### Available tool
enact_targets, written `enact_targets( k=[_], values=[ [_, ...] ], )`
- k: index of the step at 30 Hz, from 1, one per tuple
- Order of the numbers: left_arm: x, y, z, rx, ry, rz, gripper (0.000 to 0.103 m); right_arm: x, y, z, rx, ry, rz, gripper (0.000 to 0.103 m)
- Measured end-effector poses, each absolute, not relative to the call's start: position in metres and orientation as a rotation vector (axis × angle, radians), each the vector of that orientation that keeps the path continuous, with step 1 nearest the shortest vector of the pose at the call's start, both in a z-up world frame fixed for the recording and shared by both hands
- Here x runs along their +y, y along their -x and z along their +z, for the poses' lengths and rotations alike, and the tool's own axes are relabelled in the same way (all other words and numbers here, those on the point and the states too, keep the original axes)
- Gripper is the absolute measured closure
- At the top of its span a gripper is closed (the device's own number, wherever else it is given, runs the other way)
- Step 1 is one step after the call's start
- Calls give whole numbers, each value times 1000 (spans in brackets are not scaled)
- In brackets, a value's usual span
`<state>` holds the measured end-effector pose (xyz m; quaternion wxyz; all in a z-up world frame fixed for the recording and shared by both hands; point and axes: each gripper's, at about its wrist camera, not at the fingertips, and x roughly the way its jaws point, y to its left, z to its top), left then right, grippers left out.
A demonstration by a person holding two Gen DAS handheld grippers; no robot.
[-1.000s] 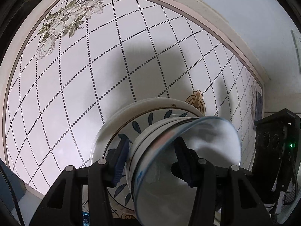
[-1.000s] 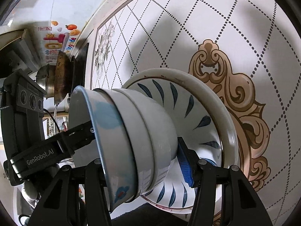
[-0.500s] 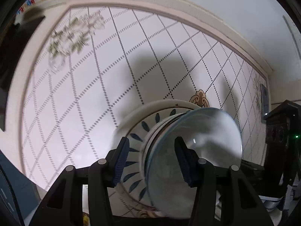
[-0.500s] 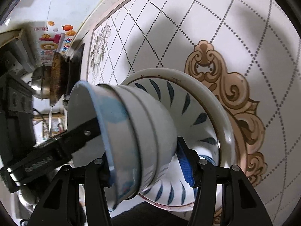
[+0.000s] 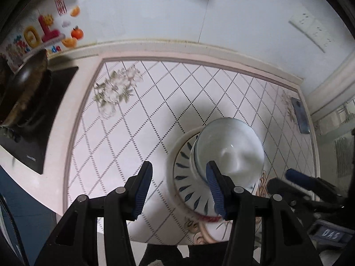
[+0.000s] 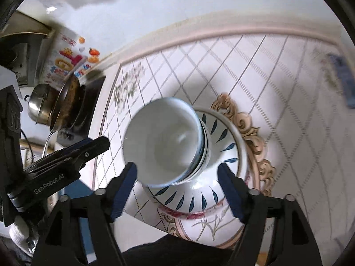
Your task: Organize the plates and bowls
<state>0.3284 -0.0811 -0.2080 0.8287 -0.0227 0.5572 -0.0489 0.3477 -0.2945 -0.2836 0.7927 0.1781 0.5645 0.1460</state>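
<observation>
Sitting nested on the blue-leaf plate (image 6: 224,153), the stack of bowls (image 6: 164,141) is resting free of both tools on the patterned desk (image 5: 137,119). The left hand-held gripper (image 5: 179,190) is hanging above the desk with its fingers spread apart, gripping nothing; the bowls (image 5: 230,148) are lying just ahead of its right finger, and the plate (image 5: 184,173) is showing between the two blue pads. The right hand-held gripper (image 6: 177,188) is likewise standing wide apart and empty, with the bowl stack directly ahead between its fingers. A dark pan (image 5: 24,84) is sitting on the stove well off to the left gripper's left.
</observation>
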Motion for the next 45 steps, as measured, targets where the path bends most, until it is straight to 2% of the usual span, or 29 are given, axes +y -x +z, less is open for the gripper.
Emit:
enact_targets(
  k=[3,5,7,10,13,16,24,26,45],
  values=[
    [-74,-306,-193,1138,15,-121,54,-291,-319,-258,1152,-379,263,20],
    [-69,-291,-183,1103,-4,-126,46,-286,-302,-244,1118,-364,226,13],
    [-65,-277,-173,1072,-22,-134,40,-280,-284,-230,1089,-351,194,10],
    [-57,-256,-158,1030,-34,-148,20,-273,-256,-211,1047,-322,132,8],
    [-49,-229,-138,969,-42,-150,16,-267,-226,-189,1000,-295,87,7],
    [-44,-206,-125,922,-40,-144,7,-261,-195,-167,951,-258,48,5],
    [-38,-144,-98,827,-25,-131,6,-253,-119,-121,834,-205,0,3],
    [-37,-128,-92,802,-31,-120,0,-253,-100,-112,809,-200,7,3],
    [-41,-23,-52,652,-21,-39,0,-267,9,-64,667,-135,31,1]
  ],
)
